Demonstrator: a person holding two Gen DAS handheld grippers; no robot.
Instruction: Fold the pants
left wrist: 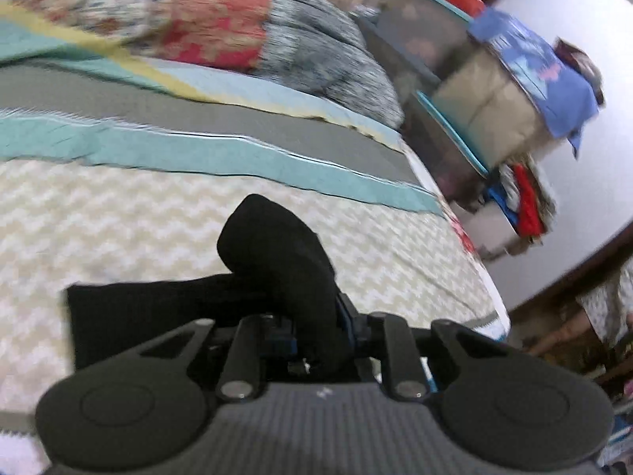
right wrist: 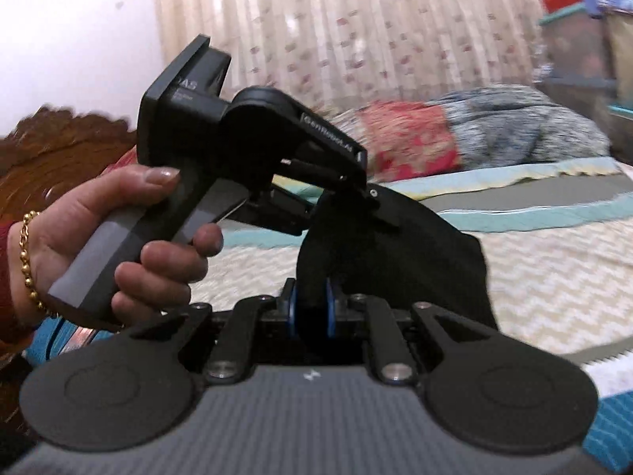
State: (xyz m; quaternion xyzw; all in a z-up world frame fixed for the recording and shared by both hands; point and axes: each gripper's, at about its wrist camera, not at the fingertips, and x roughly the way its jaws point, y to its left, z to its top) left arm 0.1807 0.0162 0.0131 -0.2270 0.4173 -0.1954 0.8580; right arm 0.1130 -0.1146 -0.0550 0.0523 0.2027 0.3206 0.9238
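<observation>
The black pants [left wrist: 277, 253] are lifted above the bed. My left gripper [left wrist: 316, 340] is shut on a bunched fold of them, and a flat black part [left wrist: 130, 316] hangs to the left. In the right wrist view my right gripper [right wrist: 310, 312] is shut on the pants [right wrist: 395, 253] between its blue-edged pads. The left gripper [right wrist: 356, 186], held in a hand with a gold bracelet, grips the same cloth just above and beyond it. The fingertips of both are hidden by the cloth.
The bed has a chevron cover [left wrist: 158, 217] with teal and grey stripes. A patterned pillow [left wrist: 190, 19] and a grey blanket [left wrist: 328, 59] lie at the far end. Stacked boxes and clothes [left wrist: 494, 99] stand beside the bed on the right. A curtain [right wrist: 356, 19] hangs behind.
</observation>
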